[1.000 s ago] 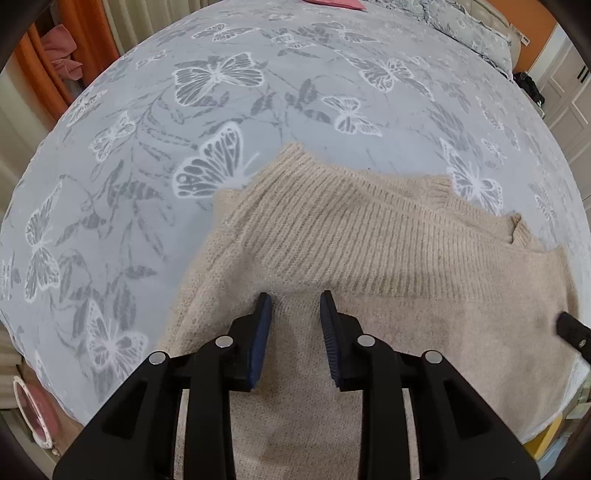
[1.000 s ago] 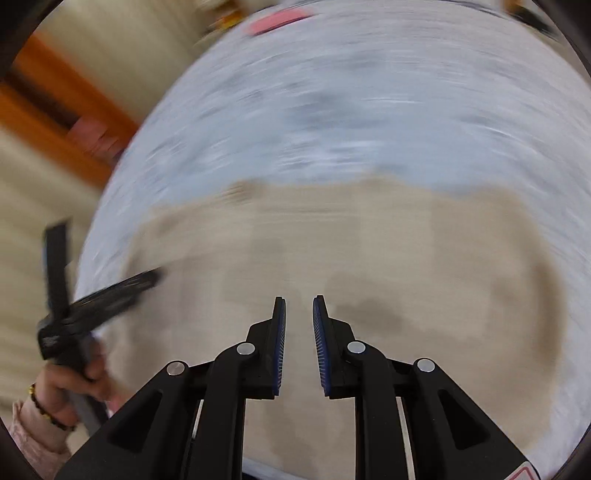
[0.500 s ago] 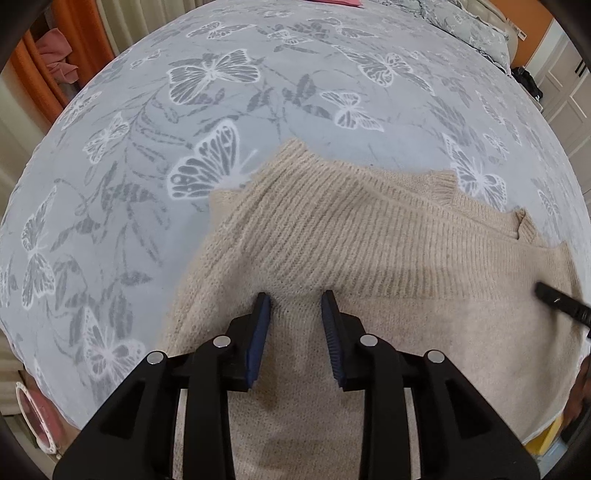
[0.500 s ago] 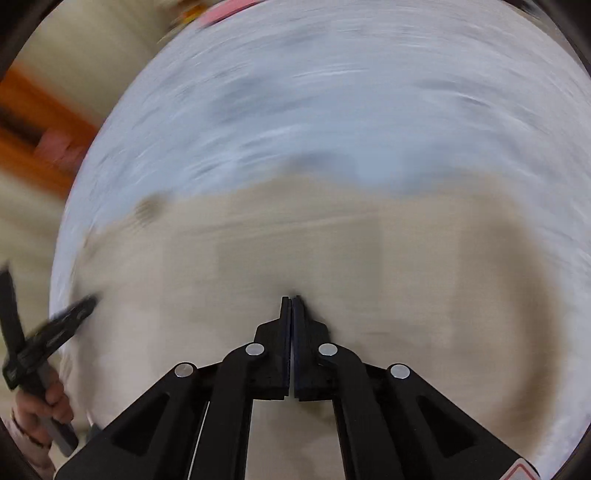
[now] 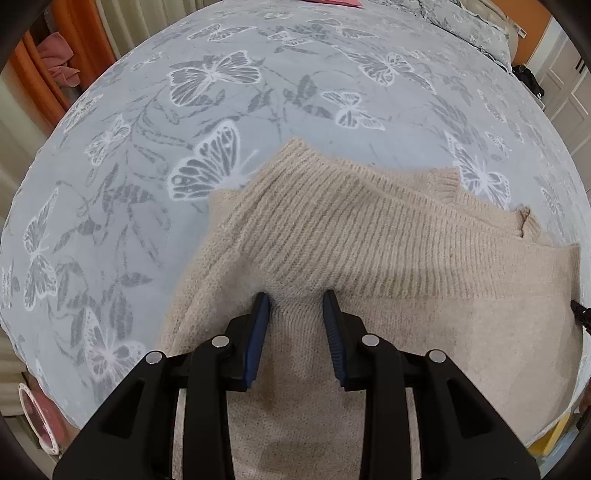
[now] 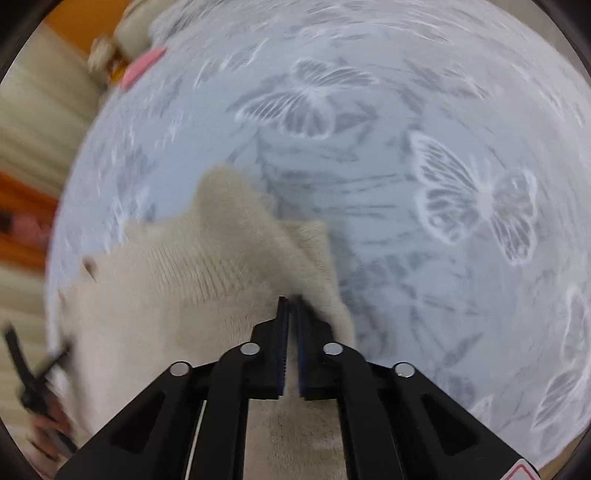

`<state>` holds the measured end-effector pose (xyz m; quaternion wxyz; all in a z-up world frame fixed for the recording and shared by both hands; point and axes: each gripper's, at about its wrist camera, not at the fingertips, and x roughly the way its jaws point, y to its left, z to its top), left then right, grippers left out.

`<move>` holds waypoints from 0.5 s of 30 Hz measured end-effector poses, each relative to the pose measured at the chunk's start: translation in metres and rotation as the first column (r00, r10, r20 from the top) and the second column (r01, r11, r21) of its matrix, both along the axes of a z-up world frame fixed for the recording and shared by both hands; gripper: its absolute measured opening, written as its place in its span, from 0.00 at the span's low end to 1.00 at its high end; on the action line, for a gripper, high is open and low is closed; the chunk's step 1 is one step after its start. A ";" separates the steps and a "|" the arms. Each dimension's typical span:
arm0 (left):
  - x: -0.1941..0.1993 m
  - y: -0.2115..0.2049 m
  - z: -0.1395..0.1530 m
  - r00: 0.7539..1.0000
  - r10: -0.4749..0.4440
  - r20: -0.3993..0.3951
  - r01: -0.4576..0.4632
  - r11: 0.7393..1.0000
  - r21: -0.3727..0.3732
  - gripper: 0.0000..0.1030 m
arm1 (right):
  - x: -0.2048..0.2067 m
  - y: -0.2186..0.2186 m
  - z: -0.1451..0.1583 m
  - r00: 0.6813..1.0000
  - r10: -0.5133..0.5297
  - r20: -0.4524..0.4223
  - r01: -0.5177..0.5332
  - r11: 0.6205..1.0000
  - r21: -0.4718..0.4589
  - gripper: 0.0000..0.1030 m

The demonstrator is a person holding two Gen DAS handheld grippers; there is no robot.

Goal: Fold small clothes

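Observation:
A beige knit sweater (image 5: pixel 369 240) lies on a grey butterfly bedspread (image 5: pixel 221 110), its ribbed band folded across the top. My left gripper (image 5: pixel 295 310) points down at the sweater's left part. Its jaws stand a little apart and pinch a raised ridge of the knit. In the right wrist view the sweater (image 6: pixel 177 295) fills the lower left. My right gripper (image 6: pixel 290 299) is shut at the sweater's right edge, beside a fold of knit. I see no fabric between its pads. The picture is blurred.
A pink item (image 6: pixel 142 68) lies at the bed's far end, with pillows (image 5: pixel 461 18) nearby. Orange curtains (image 5: pixel 55 74) hang to the left and white cabinet doors (image 5: pixel 565 85) stand to the right. A hand (image 6: pixel 48 424) shows at the lower left of the right wrist view.
My right gripper closed its jaws and swept from the sweater's middle to its right edge, rolling as it went. The left gripper kept its place and its hold.

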<state>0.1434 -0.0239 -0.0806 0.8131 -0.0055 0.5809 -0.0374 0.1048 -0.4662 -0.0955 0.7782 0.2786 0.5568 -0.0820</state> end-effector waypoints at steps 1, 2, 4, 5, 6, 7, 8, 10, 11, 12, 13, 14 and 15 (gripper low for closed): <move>0.000 0.000 0.000 1.000 0.000 -0.002 0.000 1.000 -0.002 0.29 | -0.001 -0.001 0.006 1.000 -0.017 0.013 0.017 1.000 -0.008 0.02; 0.001 0.001 0.000 1.000 0.001 -0.002 -0.002 1.000 -0.005 0.29 | -0.004 0.002 0.017 0.999 -0.017 0.048 0.018 1.000 -0.011 0.07; 0.000 0.001 -0.001 1.000 0.000 0.002 0.000 1.000 -0.001 0.29 | -0.008 0.010 0.023 0.997 0.007 0.070 -0.008 1.000 0.010 0.11; 0.000 0.000 -0.001 1.000 -0.001 0.004 0.001 1.000 0.005 0.29 | -0.009 0.015 0.020 0.998 0.034 0.055 -0.035 0.999 0.006 0.11; 0.000 0.000 0.000 1.000 -0.002 0.006 0.002 1.000 0.010 0.29 | -0.009 0.017 0.013 0.998 0.056 0.020 -0.055 0.998 -0.022 0.11; 0.000 0.000 0.000 1.000 -0.002 0.009 0.001 1.000 0.015 0.29 | -0.008 0.019 0.003 0.998 0.067 -0.021 -0.068 0.996 -0.054 0.05; -0.001 -0.002 0.000 1.000 -0.001 0.011 0.001 1.000 0.017 0.29 | -0.011 0.014 -0.008 0.998 0.050 -0.040 -0.052 0.998 -0.048 0.02; -0.001 -0.002 0.000 1.000 -0.006 0.009 0.005 1.000 0.019 0.29 | -0.018 0.004 -0.006 1.000 -0.022 -0.015 0.022 1.000 0.015 0.03; -0.001 -0.001 0.000 1.000 -0.006 0.005 0.006 1.000 0.013 0.29 | -0.019 0.005 0.003 0.999 -0.043 0.002 0.043 0.999 0.019 0.06; -0.001 0.000 0.000 1.000 -0.005 0.002 0.005 1.000 0.005 0.29 | -0.020 0.010 0.012 0.999 -0.034 0.025 0.034 0.999 0.007 0.09; 0.000 0.002 0.000 1.000 -0.004 -0.001 0.004 1.000 -0.005 0.29 | -0.020 0.014 0.017 0.999 -0.021 0.038 0.021 1.000 -0.003 0.14; 0.000 0.003 0.000 1.000 -0.004 -0.001 0.004 1.000 -0.008 0.29 | -0.019 0.019 0.021 0.999 0.003 0.045 -0.002 1.000 -0.017 0.15; 0.000 0.003 0.000 1.000 -0.004 -0.001 0.004 1.000 -0.008 0.29 | -0.019 0.023 0.017 0.999 0.027 0.029 -0.026 0.999 -0.037 0.16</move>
